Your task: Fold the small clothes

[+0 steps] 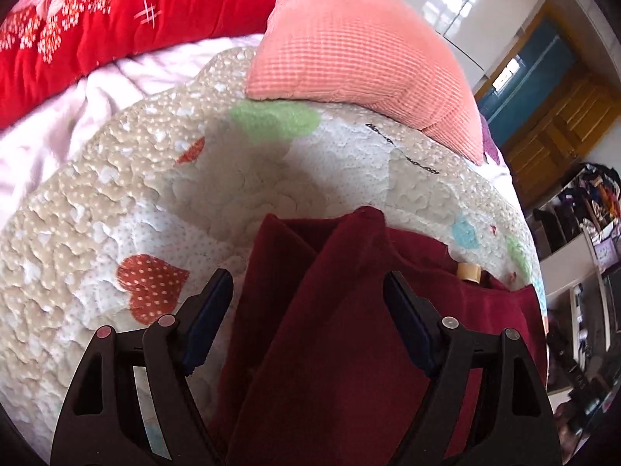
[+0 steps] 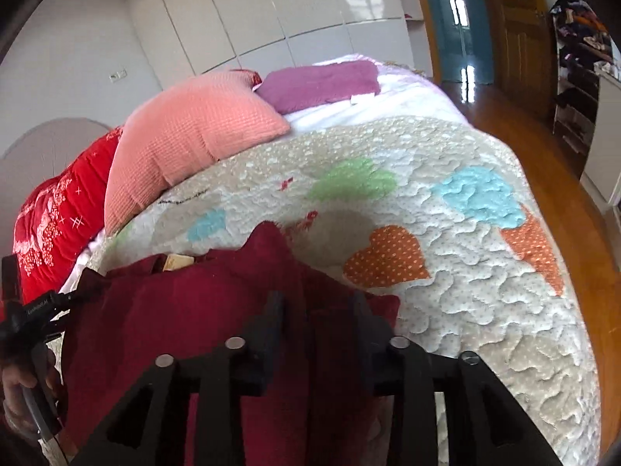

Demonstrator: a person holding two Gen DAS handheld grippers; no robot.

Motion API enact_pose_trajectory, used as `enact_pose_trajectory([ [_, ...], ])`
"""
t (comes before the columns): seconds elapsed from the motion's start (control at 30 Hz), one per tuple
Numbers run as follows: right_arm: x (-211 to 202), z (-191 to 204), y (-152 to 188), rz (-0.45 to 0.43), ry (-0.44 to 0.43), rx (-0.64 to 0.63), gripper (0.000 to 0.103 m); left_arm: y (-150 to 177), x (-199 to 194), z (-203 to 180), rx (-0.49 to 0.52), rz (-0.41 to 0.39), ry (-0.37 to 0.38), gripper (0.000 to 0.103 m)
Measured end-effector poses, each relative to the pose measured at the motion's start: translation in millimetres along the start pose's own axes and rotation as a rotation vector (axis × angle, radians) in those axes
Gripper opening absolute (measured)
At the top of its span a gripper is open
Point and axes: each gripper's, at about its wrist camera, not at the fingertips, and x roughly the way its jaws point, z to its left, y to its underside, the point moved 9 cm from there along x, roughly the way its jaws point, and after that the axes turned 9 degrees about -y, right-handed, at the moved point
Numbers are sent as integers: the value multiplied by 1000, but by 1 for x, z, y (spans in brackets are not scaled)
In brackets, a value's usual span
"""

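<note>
A dark red garment point(image 1: 341, 310) lies bunched on the heart-patterned quilt point(image 1: 116, 194), with a beige label point(image 1: 469, 272) near its neck. My left gripper point(image 1: 308, 291) is open, its fingers point(image 1: 209, 310) spread on either side of a raised fold of the garment. In the right wrist view the same garment point(image 2: 194, 310) lies at the near left. My right gripper point(image 2: 316, 303) has its jaws narrowly apart with a fold of red cloth between them; whether they pinch it is unclear. The left gripper's body point(image 2: 27, 310) shows at the far left edge.
A pink pillow point(image 1: 349, 46) and a red blanket point(image 1: 97, 27) lie at the head of the bed. A purple towel point(image 2: 322, 81) lies behind the pillow. The bed's right edge drops to a wooden floor point(image 2: 562, 178). Shelves point(image 2: 578, 58) stand at the far right.
</note>
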Motion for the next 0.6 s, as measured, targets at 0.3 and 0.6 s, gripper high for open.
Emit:
enact_pose_trajectory([
  [0.3,29,76,11,85,-103,-174,37,-8,12,-1,-15,-21,-105,80],
  [0.6,91,34,13,160,23,-100,37,-19,48,21,-66,12,-161,81],
])
